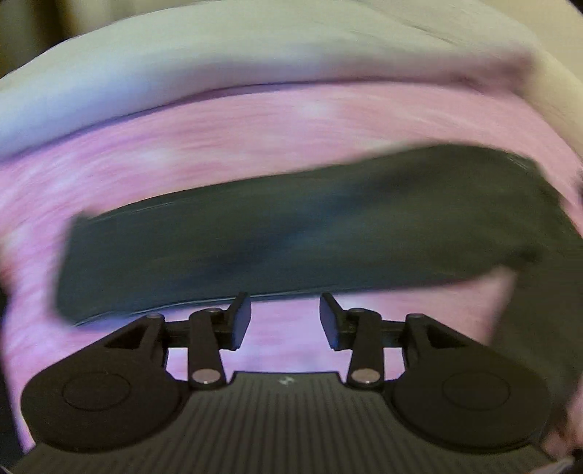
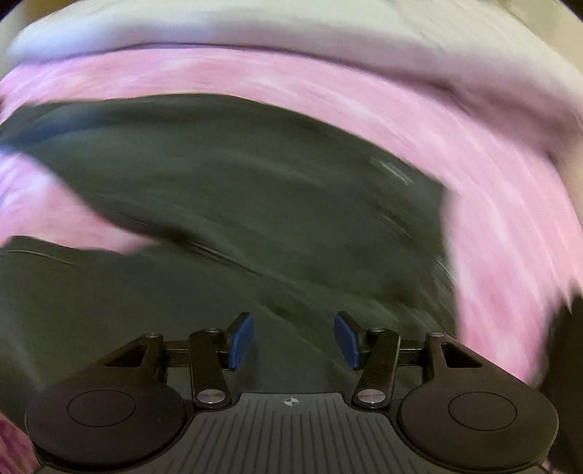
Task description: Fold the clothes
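A dark grey garment (image 1: 291, 233) lies on a pink bed cover (image 1: 218, 146). In the left wrist view it stretches as a long band across the middle, just beyond my left gripper (image 1: 285, 321), which is open and empty over pink fabric. In the right wrist view the garment (image 2: 237, 189) fills the centre and lower left. My right gripper (image 2: 293, 341) is open and empty, right over the dark cloth. Both views are motion-blurred.
A white pillow or duvet (image 1: 255, 58) runs along the far edge of the pink cover and also shows in the right wrist view (image 2: 255, 29). Pink cover (image 2: 510, 218) lies to the right of the garment.
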A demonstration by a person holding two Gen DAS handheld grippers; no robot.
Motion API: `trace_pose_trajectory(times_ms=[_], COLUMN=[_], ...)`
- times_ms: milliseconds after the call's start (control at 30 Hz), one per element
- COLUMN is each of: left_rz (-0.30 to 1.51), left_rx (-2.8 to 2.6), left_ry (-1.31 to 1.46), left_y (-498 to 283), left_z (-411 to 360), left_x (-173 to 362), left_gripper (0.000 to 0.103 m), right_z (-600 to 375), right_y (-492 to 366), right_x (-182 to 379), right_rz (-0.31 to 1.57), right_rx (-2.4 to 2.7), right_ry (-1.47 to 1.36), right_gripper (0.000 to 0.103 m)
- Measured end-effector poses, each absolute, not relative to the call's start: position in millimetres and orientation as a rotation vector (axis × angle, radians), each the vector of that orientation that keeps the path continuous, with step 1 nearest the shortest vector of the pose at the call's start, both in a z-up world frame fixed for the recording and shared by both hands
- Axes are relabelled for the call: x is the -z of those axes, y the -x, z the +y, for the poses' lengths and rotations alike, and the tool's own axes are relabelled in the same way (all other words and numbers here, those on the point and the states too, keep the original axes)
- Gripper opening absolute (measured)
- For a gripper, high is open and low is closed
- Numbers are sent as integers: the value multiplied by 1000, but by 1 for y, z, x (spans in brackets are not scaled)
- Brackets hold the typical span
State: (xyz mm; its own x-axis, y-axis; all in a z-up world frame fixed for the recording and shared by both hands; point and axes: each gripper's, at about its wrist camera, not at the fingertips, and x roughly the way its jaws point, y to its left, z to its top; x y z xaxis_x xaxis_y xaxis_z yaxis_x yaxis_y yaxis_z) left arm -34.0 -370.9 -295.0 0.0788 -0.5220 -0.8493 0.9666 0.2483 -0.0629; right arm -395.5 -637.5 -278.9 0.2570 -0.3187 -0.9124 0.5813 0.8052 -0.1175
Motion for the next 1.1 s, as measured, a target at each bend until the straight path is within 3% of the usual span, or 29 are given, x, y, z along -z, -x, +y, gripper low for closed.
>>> trace_pose_trajectory(times_ms=[300, 367, 400, 433, 600, 833, 900, 967, 1033, 1100], left_rz=[929, 923, 909, 893, 876, 906, 874, 835, 787, 745], left_rx=[1454, 1445, 1447, 1451, 1410, 1356, 1391, 1435, 1491, 1547], left_ry=[-866, -972, -1003, -1028, -1034, -1000, -995, -992, -995, -1001], left_y=[213, 237, 246, 255, 268, 270, 279, 289, 300, 313], left_z=[-464, -470, -469, -468, -474, -505, -513, -519, -524, -531], left_x=[342, 353, 353, 350, 340, 347, 341, 336, 335, 335], left_gripper=[40, 40, 40, 40, 40, 40, 40, 40, 40, 40], right_z=[-771, -785, -788, -788, -792, -812, -817, -823, -829, -835], right_y=[459, 464, 465, 466, 471, 467, 465, 464, 463, 457], right_x=[322, 331, 326, 318, 277, 301, 307, 314, 320, 331], right_rz=[1091, 1091, 1083, 1075, 962, 938, 931, 924, 910, 896], right_rx=[436, 377, 359, 346, 310, 330, 336, 341, 341, 307], right_ry=[-612, -678, -677, -658, -591, -600, -603, -605, -611, -620], right_gripper=[53, 33, 28, 15, 15, 19, 24, 40, 49, 50])
